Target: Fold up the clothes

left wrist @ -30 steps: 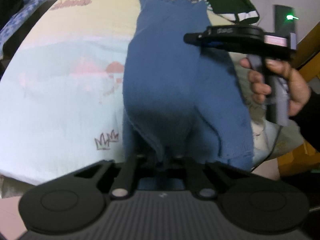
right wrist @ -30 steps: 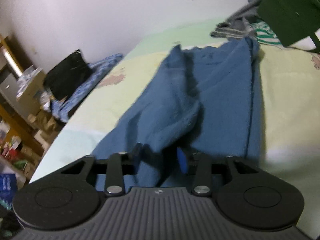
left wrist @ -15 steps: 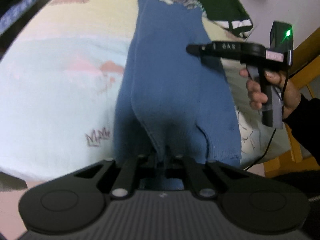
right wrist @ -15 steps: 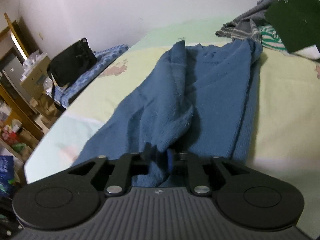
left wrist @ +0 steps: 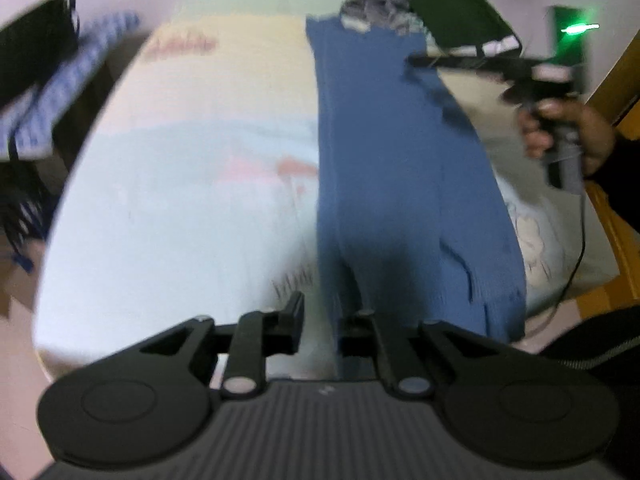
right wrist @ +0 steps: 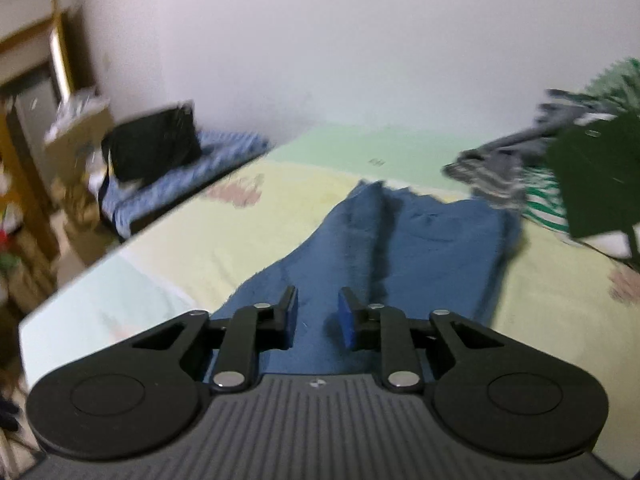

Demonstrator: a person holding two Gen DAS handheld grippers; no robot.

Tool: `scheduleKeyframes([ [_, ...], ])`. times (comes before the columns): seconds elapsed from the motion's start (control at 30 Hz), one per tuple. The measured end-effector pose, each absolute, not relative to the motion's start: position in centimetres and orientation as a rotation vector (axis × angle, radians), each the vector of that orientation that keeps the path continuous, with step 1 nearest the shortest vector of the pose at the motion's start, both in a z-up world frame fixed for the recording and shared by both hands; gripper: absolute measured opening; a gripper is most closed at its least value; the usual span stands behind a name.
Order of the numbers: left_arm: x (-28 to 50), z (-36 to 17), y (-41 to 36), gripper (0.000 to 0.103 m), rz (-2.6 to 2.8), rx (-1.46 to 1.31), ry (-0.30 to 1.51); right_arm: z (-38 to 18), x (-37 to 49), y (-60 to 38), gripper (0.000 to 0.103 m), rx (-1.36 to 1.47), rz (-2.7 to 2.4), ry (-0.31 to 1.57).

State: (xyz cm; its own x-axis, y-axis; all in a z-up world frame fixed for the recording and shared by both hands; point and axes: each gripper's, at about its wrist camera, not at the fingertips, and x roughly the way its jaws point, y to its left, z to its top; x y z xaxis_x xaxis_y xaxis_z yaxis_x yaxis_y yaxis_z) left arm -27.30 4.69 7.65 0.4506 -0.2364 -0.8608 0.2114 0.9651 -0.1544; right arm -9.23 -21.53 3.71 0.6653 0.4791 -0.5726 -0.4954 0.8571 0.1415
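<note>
Blue knitted garment (left wrist: pixel 392 184), folded into a long narrow strip, lies lengthwise on the pastel printed bedsheet (left wrist: pixel 192 184), its near end just in front of the left gripper (left wrist: pixel 319 320), whose black fingers (left wrist: pixel 294 320) stand spread with nothing between them. To the right and farther off, a hand (left wrist: pixel 568 132) holds the right gripper (right wrist: pixel 318 314), its blue-padded fingers (right wrist: pixel 347 318) likewise parted over the cloth and gripping nothing. At the far end of the bed sits a pile of striped and dark green clothes (right wrist: pixel 568 176).
</note>
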Motion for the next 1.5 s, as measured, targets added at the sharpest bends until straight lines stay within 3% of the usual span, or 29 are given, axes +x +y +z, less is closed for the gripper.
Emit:
scheduleKeyframes([
  [0.23, -23.3, 6.4, 1.6, 0.008, -0.384, 0.001, 0.996, 1.0, -2.8, -18.5, 0.011, -0.066, 0.521, 0.716],
  [0.33, -21.5, 4.0, -0.5, 0.008, -0.44, 0.038, 1.021, -0.5, 0.1, -18.0, 0.0, -0.078, 0.478, 0.765],
  [0.57, -19.8, 2.4, -0.5, 0.022, -0.555, 0.08, 1.047, 0.1, 3.9, -15.6, 0.0, -0.08, 0.407, 0.743],
  [0.83, -19.2, 2.3, 0.3, 0.029, -0.68, 0.112, 1.037, -1.4, 9.6, -14.9, 0.0, -0.081, 0.311, 0.751],
  [1.17, -18.5, 1.7, 0.7, 0.03, -0.765, 0.142, 1.044, 2.1, -4.3, -18.3, 0.012, -0.104, 0.559, 0.783],
  [1.23, -18.6, 1.7, 0.8, 0.03, -0.769, 0.152, 1.045, 1.1, -5.9, -19.3, 0.011, -0.11, 0.562, 0.808],
  [1.3, -18.7, 1.8, 0.7, 0.03, -0.767, 0.161, 1.044, 0.3, -6.3, -20.4, 0.0, -0.071, 0.534, 0.815],
  [1.37, -18.8, 2.1, 0.5, 0.03, -0.758, 0.179, 1.047, 0.4, -6.1, -21.2, 0.0, 0.048, 0.501, 0.828],
  [1.4, -18.9, 2.3, 0.4, 0.03, -0.751, 0.187, 1.047, 0.8, -6.4, -21.5, 0.008, 0.099, 0.5, 0.826],
  [1.5, -19.5, 2.7, 0.1, 0.03, -0.73, 0.207, 1.047, 1.8, -9.3, -21.9, 0.008, 0.138, 0.616, 0.801],
])
